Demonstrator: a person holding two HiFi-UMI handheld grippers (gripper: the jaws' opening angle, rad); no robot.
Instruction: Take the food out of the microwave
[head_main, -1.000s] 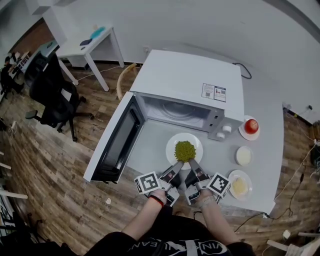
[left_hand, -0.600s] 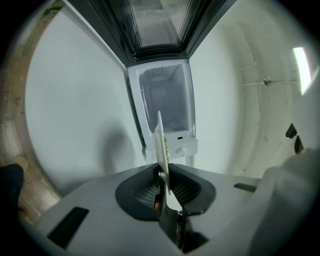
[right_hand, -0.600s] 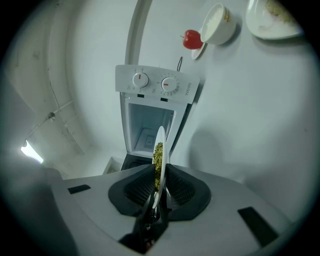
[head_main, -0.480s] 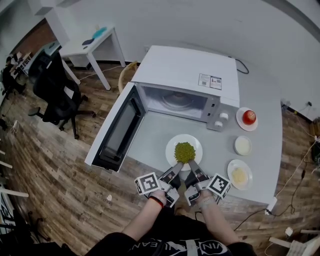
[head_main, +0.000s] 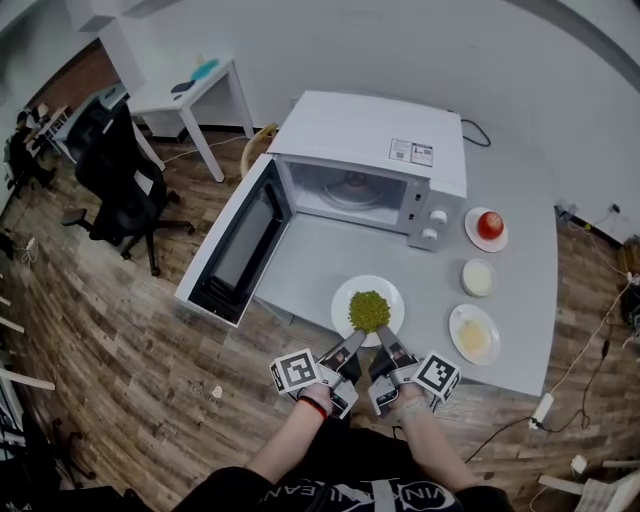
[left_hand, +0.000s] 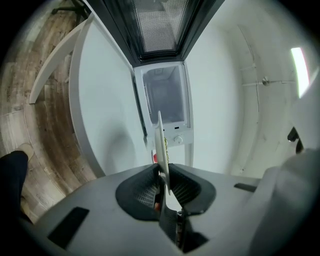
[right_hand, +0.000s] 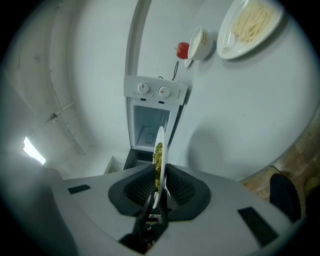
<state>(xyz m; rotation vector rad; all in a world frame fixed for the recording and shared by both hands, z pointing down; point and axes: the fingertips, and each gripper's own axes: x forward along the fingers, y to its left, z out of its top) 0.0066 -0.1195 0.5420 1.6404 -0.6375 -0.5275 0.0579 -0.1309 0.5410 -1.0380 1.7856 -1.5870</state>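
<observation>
The left gripper (head_main: 354, 340) and the right gripper (head_main: 385, 338) are each clamped on the near rim of the plate (head_main: 345, 298) of peas (head_main: 369, 311). The plate is outside the microwave (head_main: 370, 140), well in front of its opening. Noodles (head_main: 474, 336), a bowl (head_main: 478, 277) and an apple (head_main: 489, 225) sit to the microwave's front right. The door (head_main: 235, 255) stands open.

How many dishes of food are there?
4. White plate of green peas in front; beside it, front to back: white plate of pale noodles, small white bowl, white saucer holding a red fruit. None visible inside the microwave.
</observation>
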